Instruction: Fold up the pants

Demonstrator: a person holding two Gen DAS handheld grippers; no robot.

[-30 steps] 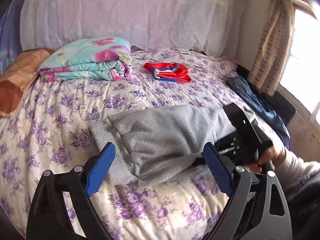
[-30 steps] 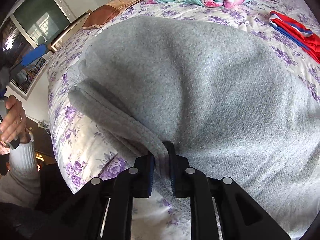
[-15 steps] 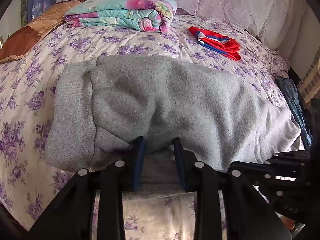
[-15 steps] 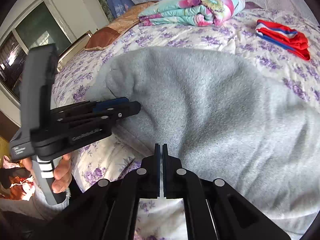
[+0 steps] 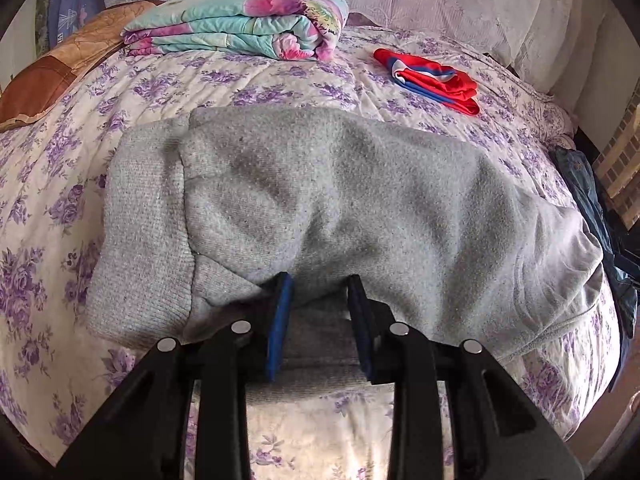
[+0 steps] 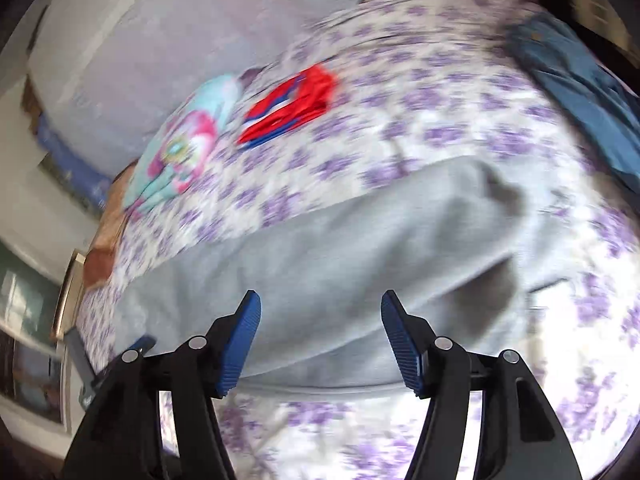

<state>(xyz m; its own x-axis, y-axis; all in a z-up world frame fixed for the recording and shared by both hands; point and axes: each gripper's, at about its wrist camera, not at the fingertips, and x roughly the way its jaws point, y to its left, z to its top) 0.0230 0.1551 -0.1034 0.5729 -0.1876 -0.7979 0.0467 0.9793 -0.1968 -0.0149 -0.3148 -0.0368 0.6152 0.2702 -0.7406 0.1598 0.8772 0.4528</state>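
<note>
Grey sweatpants (image 5: pixel 320 200) lie folded in a thick bundle across the near part of the flowered bedspread (image 5: pixel 280 80), ribbed waistband at the left. My left gripper (image 5: pixel 318 284) is shut on the bundle's near edge, with a thick fold of grey cloth pinched between its blue pads. In the blurred right wrist view the sweatpants (image 6: pixel 340 248) spread out beyond my right gripper (image 6: pixel 320 300). Its jaws are opening and stand wide apart. The pads hover above the cloth and press on nothing.
A folded floral quilt (image 5: pixel 236 20) and a brown pillow (image 5: pixel 52 76) sit at the bed's far left. A red and blue garment (image 5: pixel 432 80) lies behind the sweatpants. Blue jeans (image 5: pixel 588 192) hang at the bed's right edge.
My left gripper came down and closed on the pants' near edge, then held still. My right gripper let go of the pants, swung away to the right while rolling, and its jaws opened.
</note>
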